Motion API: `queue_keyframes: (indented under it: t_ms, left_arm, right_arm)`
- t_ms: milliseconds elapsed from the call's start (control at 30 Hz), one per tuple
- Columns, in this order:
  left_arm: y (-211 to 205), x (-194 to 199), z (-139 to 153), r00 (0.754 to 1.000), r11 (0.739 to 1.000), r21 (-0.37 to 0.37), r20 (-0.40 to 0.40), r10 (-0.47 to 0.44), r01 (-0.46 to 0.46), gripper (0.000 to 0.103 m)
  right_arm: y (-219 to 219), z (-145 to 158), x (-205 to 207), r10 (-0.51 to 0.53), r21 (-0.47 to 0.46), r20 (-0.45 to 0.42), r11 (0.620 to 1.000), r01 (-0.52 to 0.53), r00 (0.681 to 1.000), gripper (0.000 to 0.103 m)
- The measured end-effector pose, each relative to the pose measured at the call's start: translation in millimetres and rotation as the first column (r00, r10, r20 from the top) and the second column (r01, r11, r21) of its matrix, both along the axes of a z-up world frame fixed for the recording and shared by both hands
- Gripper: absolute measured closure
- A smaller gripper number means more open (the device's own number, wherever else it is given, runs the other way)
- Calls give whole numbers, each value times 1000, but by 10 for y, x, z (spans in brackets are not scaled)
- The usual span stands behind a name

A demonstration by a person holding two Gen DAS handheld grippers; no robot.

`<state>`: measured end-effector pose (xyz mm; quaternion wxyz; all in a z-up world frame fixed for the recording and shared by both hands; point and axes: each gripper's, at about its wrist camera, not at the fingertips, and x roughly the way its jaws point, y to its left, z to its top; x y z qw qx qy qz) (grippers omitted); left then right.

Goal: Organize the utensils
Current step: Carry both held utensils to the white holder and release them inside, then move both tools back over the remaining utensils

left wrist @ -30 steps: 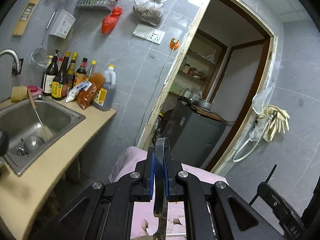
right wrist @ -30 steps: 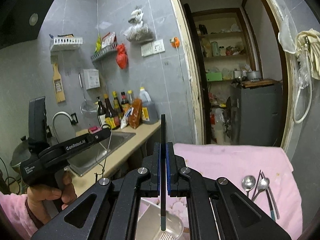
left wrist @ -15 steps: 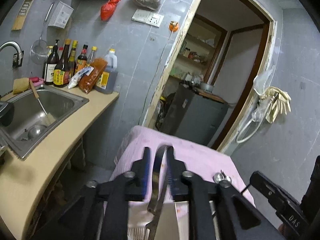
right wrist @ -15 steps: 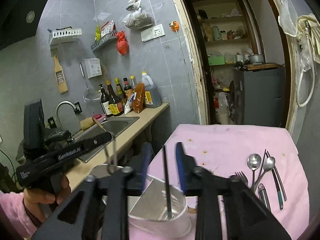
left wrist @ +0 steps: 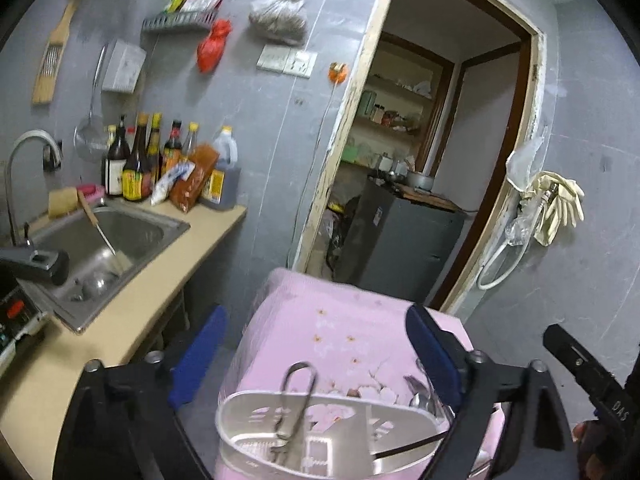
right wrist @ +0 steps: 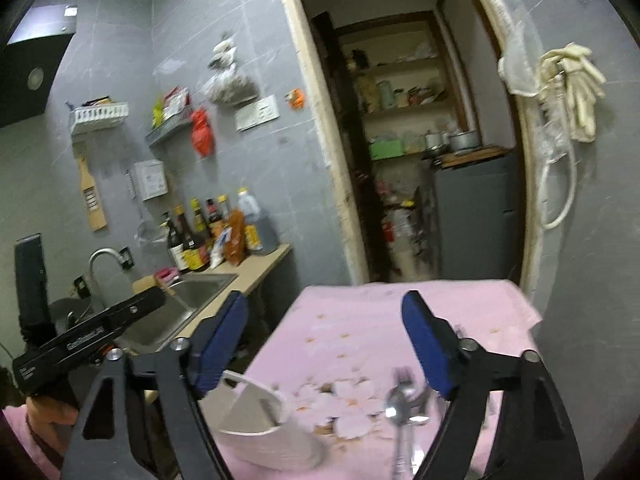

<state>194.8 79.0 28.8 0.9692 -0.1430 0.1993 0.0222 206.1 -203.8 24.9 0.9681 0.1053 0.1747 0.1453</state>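
The white utensil holder (left wrist: 320,432) stood on the near left part of the pink cloth (left wrist: 352,332), a wire-handled utensil (left wrist: 294,404) upright inside. Spoons (right wrist: 400,408) lay to its right. The left gripper (left wrist: 316,356) and the right gripper (right wrist: 324,344) both gaped wide, holding nothing.

Both wrist views look forward and slightly down, close above the pink desk (left wrist: 340,332) (sharing doorway (right wrist: 420,140) and sink (left wrist: 112,236)).
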Motion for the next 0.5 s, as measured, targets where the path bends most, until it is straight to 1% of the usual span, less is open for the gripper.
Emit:
queue_keyframes:
  t_ms: [67, 100, 167, 233, 500]
  left_arm:
    - [-141, 5, 57, 1000, 1000, 20, 6, 4, -4, 4]
    - [-231, 10, 87, 1000, 999, 32, 9, 7, -7, 3]
    - [-368, 12, 133, 1000, 999, 50, 19, 12, -13, 1]
    - [-526, 16, 173, 999, 997, 72, 29, 16, -18, 1]
    - [-1024, 26, 186, 999, 993, 122, 32, -12, 8, 0]
  right_arm:
    - [-134, 58, -12, -27, -20, 10, 999, 27, 1000, 16]
    - [-185, 85, -18, -40, -30, 16, 999, 40, 999, 14]
    - [-313, 145, -30, -69, -58, 33, 996, 71, 997, 6]
    - [-411, 194, -42, -95, -81, 45, 992, 99, 994, 2]
    - [-794, 275, -91, -165, -137, 67, 975, 173, 984, 1]
